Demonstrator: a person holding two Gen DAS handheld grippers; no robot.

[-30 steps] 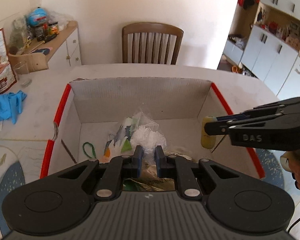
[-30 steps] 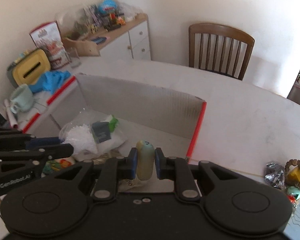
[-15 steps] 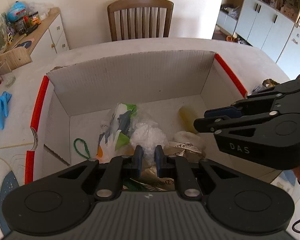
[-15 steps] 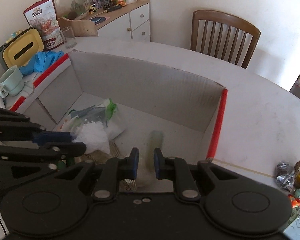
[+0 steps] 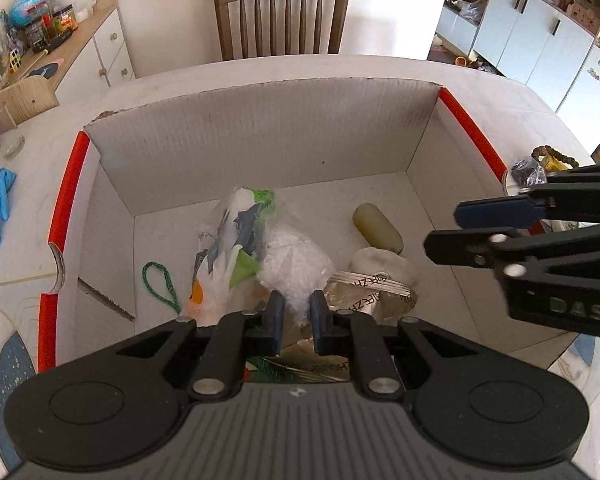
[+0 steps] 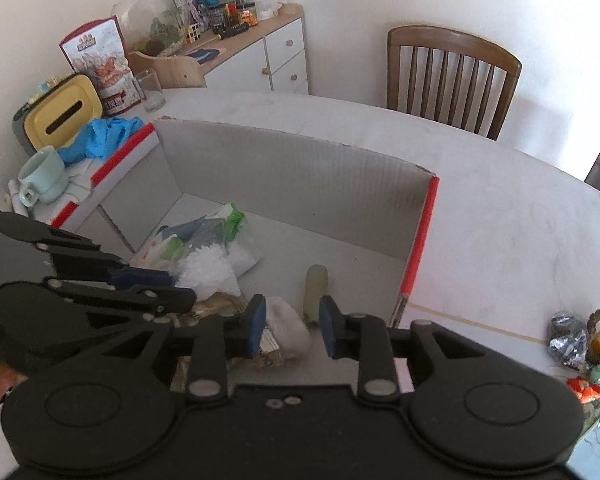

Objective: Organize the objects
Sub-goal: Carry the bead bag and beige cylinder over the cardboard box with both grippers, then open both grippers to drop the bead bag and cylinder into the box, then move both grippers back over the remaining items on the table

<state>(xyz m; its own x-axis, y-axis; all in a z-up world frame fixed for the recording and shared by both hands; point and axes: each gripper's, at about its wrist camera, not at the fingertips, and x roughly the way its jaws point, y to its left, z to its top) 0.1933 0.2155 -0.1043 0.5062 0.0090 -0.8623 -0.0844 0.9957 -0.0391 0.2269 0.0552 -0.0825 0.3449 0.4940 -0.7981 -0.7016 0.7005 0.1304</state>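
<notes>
Bright, soft daylight all over, pretty washed-out walls, heavy fisheye bending and dark corners; edges slightly soft.

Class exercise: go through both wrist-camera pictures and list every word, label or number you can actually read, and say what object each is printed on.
"DAS": raised letters on the black body of the right gripper, seen from the left wrist camera.
Dark lettering on the crumpled silvery wrapper in the box: upside down and creased, not readable for certain.
Red and white snack bag by the wall: printing too small and blurred.
Jars on the sideboard: labels too small.
</notes>
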